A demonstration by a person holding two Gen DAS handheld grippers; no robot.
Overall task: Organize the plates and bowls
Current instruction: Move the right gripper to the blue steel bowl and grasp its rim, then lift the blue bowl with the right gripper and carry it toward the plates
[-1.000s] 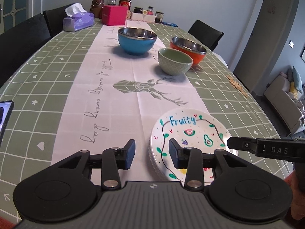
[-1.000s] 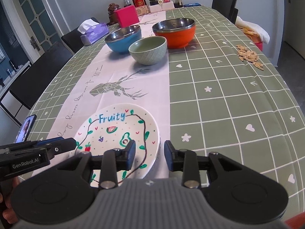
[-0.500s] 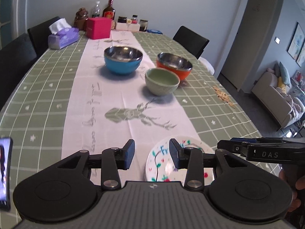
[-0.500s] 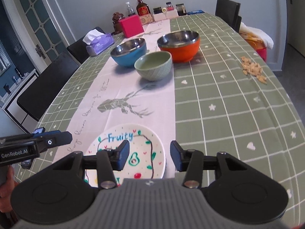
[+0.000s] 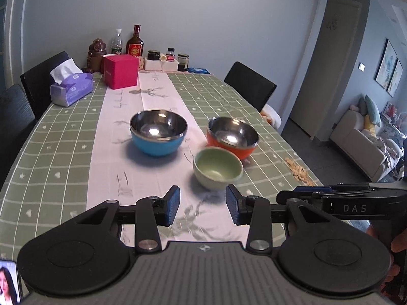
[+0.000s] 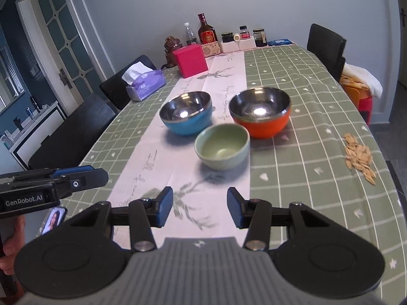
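- Left claw (image 5: 202, 204): jaws apart, nothing btwn the blue pads, only tabletop (image 5: 63, 132) runner behind them. Empty, so free for whichever bowl comes next (my guess).
- Right claw (image 6: 199, 207): also parted and empty; in the left wrist view it shows as a dark bar at right edge of frame.
- Both claws sit at bottom centre of their own frames, aimed down the runner at the bowl group. Reads as an approach w/ both hands, likely to nest the bowls.
- Green bowl (image 6: 222, 145): centre of frame, nearest the claws, upright, on the white runner's edge. Smallest of the three, so prob. goes inside a bigger one.
- Blue bowl (image 6: 187, 116) upper left of green, orange bowl (image 6: 260, 111) upper right; both steel-lined, upright. Orange looks just beside or touching green, can't tell which; blue stands apart.
- No plates in either view now, so plate part can't be judged.
- Seeds pile (image 6: 359, 156) at right edge of frame, well clear of bowls.
- Phone (image 6: 54, 219) lower left, screen lit.
- Writing: "GenRobot.AI" on the left claw's body at left edge in right wrist view; "D A S" on the right claw's body in left wrist view. Script on runner too blurred to read. Bottle (image 6: 206, 31) label red, text unreadable.
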